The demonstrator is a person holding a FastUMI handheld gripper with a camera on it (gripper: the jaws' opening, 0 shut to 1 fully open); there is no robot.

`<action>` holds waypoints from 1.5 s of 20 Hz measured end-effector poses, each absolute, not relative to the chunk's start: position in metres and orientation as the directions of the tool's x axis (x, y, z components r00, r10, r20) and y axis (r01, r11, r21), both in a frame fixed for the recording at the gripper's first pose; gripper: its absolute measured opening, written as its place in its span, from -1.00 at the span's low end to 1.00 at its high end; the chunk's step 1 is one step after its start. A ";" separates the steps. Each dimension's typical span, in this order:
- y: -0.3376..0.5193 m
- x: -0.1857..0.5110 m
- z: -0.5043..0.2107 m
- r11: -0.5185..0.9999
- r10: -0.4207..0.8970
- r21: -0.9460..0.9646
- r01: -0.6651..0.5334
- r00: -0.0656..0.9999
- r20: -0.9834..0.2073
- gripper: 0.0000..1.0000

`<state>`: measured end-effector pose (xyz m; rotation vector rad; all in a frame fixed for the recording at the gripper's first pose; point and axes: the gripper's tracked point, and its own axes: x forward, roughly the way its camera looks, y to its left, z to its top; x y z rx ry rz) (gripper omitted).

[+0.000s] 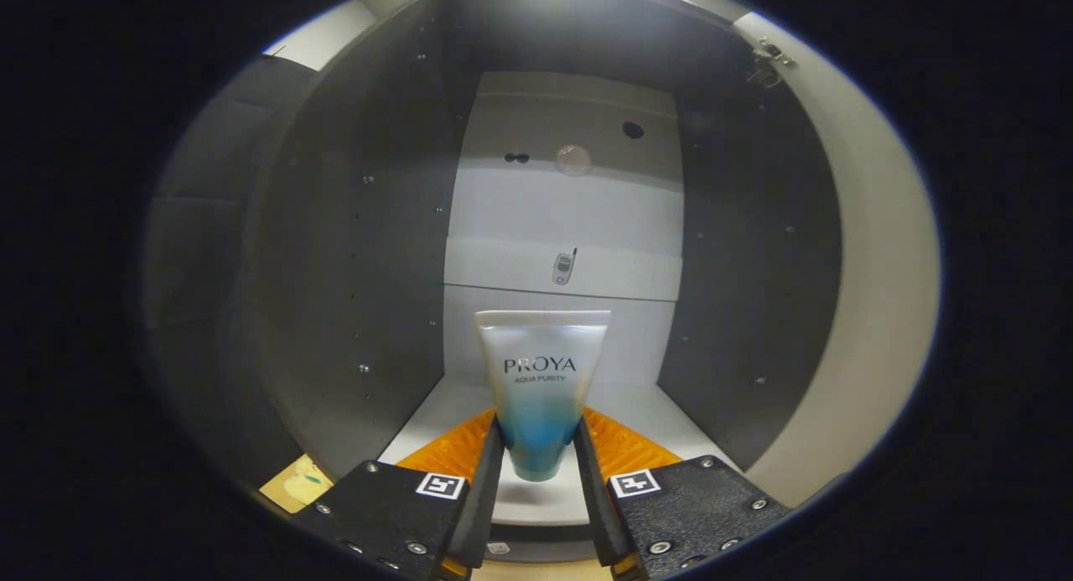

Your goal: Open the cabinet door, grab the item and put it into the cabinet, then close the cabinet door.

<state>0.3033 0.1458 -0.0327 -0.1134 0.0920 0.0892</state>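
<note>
Open cabinet (352, 254) interior dim; tool (541, 447) clamps tube (541, 388) upright, cap end hidden between fingers (486, 472)

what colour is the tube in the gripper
Silvery white fading to blue at the bottom, seen in the gripper view: tube, gripper.

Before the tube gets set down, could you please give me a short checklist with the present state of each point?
1. Grip: gripper shut on the tube, both fingers pressing its lower end: ok.
2. Tube upright, cap end down: ok.
3. Cabinet open ahead: ok.
4. Cabinet floor bare beyond the tube: ok.
5. Tube off the floor or touching it: cannot tell.
6. Door clear of the gripper: cannot tell.
</note>
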 end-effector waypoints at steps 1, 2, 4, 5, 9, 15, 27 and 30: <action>0.143 0.316 -0.039 0.992 0.071 -0.092 -0.083 0.990 -0.122 -0.03; 0.138 0.328 -0.044 0.994 0.064 -0.075 -0.074 0.989 -0.136 -0.03; 0.133 0.348 -0.054 0.995 0.055 -0.071 -0.065 0.988 -0.143 -0.02; 0.130 0.356 -0.058 0.994 0.041 -0.098 -0.056 0.989 -0.145 -0.03; 0.121 0.373 -0.089 0.990 0.016 -0.134 -0.045 0.977 -0.212 -0.03; 0.124 0.374 -0.087 0.989 0.023 -0.137 -0.048 0.983 -0.180 -0.02; 0.127 0.345 -0.078 0.998 0.047 -0.028 -0.053 0.981 -0.186 0.80; 0.125 0.318 -0.067 0.999 0.047 -0.019 -0.050 0.987 -0.155 0.80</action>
